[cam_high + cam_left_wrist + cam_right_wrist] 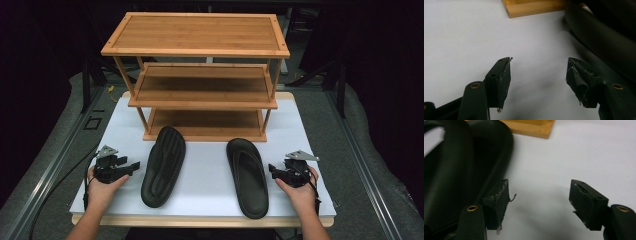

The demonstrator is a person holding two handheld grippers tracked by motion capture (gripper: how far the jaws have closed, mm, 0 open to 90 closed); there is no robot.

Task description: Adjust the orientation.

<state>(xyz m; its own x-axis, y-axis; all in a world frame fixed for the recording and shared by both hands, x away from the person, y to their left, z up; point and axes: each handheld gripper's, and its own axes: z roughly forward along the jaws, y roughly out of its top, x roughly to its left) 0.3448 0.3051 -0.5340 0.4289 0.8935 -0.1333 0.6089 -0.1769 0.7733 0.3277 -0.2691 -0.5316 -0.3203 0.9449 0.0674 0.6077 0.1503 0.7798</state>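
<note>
The tabletop [305, 145] is rectangular, covered by a white sheet, with a light wooden edge exposed along the near side and at the far corners. It stands on a grey carpeted floor [380, 165]. Metal floor rails [50, 170] run along both sides of the tabletop, angled toward the far end. Dark stand legs [89, 80] rise from the floor at far left and far right. A small yellow item [111, 90] lies on the floor near the left stand; what it is cannot be told. The surroundings beyond are black and unlit, with no walls or windows discernible. Lighting falls from above, evenly on the tabletop.
</note>
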